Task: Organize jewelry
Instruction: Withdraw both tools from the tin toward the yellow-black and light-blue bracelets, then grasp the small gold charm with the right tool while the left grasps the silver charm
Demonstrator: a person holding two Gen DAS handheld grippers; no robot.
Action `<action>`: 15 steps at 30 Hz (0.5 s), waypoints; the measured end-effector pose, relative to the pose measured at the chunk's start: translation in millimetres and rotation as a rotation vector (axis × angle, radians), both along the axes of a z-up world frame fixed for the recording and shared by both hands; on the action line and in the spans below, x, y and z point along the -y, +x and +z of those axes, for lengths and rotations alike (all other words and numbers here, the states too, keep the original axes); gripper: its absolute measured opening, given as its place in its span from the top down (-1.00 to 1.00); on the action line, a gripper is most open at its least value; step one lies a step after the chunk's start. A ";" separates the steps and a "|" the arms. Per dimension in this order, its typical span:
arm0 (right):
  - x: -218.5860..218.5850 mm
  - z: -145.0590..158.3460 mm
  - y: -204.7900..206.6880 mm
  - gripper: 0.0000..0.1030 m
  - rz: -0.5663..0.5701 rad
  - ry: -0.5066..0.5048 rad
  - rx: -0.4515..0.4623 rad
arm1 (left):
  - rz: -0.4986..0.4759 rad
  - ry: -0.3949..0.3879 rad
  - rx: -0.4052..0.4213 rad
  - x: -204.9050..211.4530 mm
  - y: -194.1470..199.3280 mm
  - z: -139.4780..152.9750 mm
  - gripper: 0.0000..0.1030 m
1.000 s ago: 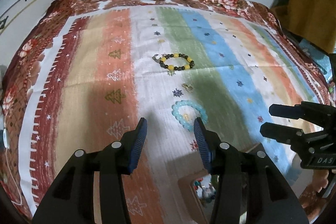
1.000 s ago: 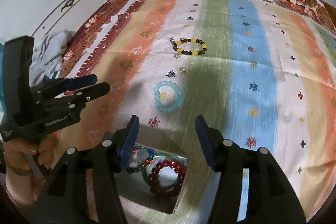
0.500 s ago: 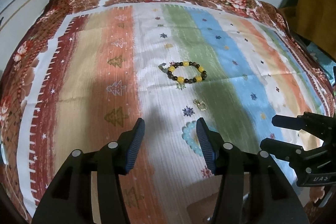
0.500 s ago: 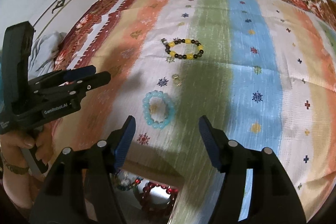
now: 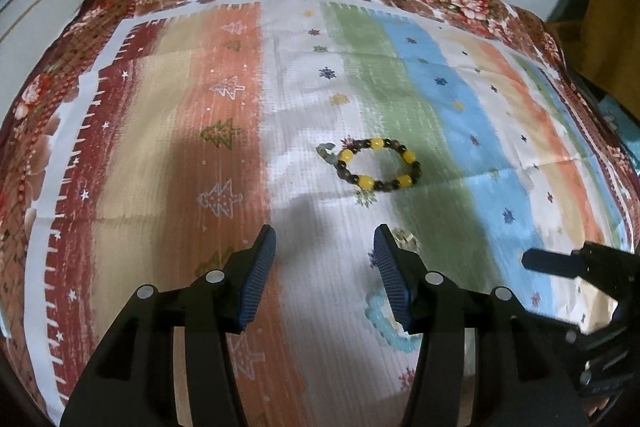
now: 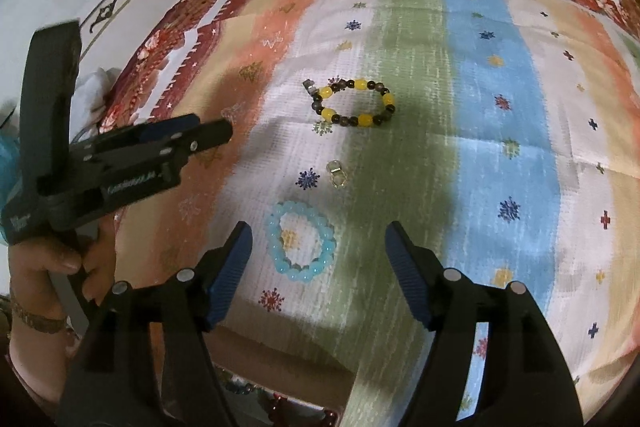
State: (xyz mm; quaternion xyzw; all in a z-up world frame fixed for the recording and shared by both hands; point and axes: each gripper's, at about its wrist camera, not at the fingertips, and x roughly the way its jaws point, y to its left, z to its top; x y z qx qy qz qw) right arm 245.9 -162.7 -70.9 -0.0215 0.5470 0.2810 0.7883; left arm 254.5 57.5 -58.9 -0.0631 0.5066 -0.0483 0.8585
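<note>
Three pieces still lie loose on the striped cloth (image 6: 500, 155): a pale blue bracelet (image 6: 301, 241), a small gold ring (image 6: 337, 174) beyond it, and a yellow-and-dark bead bracelet (image 6: 352, 103) farthest off. The right gripper (image 6: 319, 269) is the nearer one: the blue bracelet lies flat just ahead of it, toward its left finger. Its fingers are spread with nothing between them and have just been opening wider. The left gripper (image 5: 325, 273), also released and empty, has that bracelet half hidden behind its right finger, and points more toward the beaded one (image 5: 378, 165). The right hand probably picks next.
</note>
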 end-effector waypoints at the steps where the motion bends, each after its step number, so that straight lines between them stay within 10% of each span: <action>1: -1.7 -2.1 1.9 -0.34 0.002 -0.007 -0.001 | 0.002 0.001 -0.004 -0.5 3.5 -1.7 0.00; 15: -14.3 -22.1 23.9 -0.34 -0.003 -0.042 -0.010 | -0.022 0.019 -0.027 2.5 34.3 -14.2 0.00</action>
